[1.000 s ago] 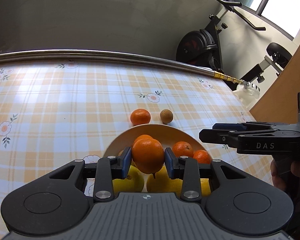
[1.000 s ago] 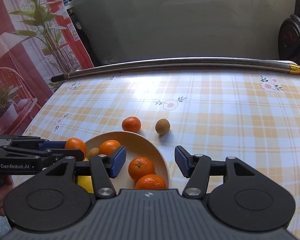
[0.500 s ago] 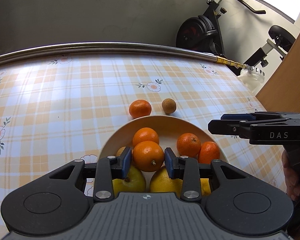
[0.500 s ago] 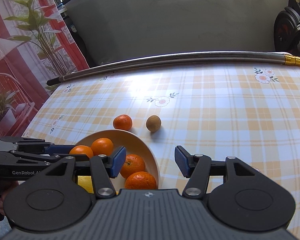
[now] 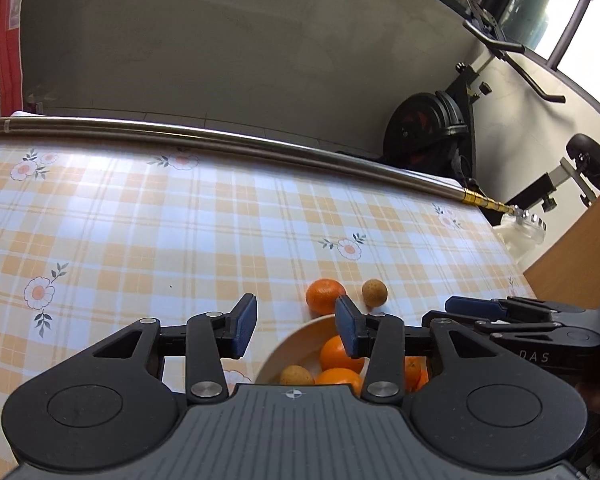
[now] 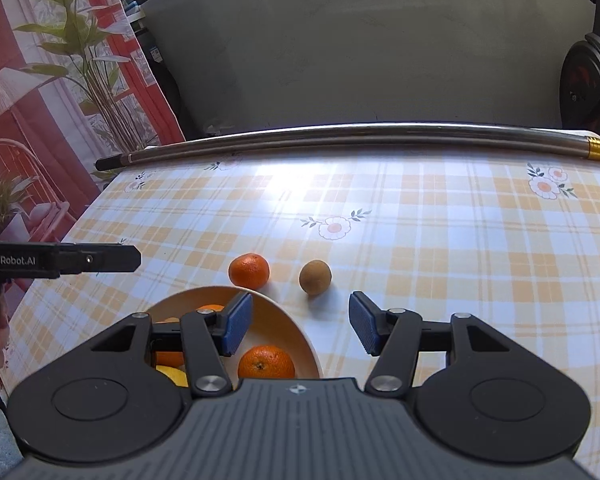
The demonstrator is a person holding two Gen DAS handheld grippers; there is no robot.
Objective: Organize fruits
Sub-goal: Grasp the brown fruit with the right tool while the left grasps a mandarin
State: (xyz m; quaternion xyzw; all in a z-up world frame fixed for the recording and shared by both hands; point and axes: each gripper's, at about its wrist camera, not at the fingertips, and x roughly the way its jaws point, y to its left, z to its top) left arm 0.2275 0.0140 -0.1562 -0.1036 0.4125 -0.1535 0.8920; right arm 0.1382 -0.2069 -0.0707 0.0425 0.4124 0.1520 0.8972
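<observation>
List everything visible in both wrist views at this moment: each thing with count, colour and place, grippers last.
bowl: one, cream, near table edge, below both grippers.
mandarins in bowl: at least three, orange; others partly hidden.
small brown fruit in bowl: one, tan.
yellow fruit: at least one, in bowl, mostly hidden.
loose mandarin: one, orange, on cloth just beyond bowl.
loose brown fruit: one, tan, beside the loose mandarin.
tablecloth: orange-white check with flowers.
metal pole: one, silver, gold end, along far edge.
exercise bike: black, behind table.
left gripper: open, empty; its jaws have just been opening.
right gripper: open, empty.
</observation>
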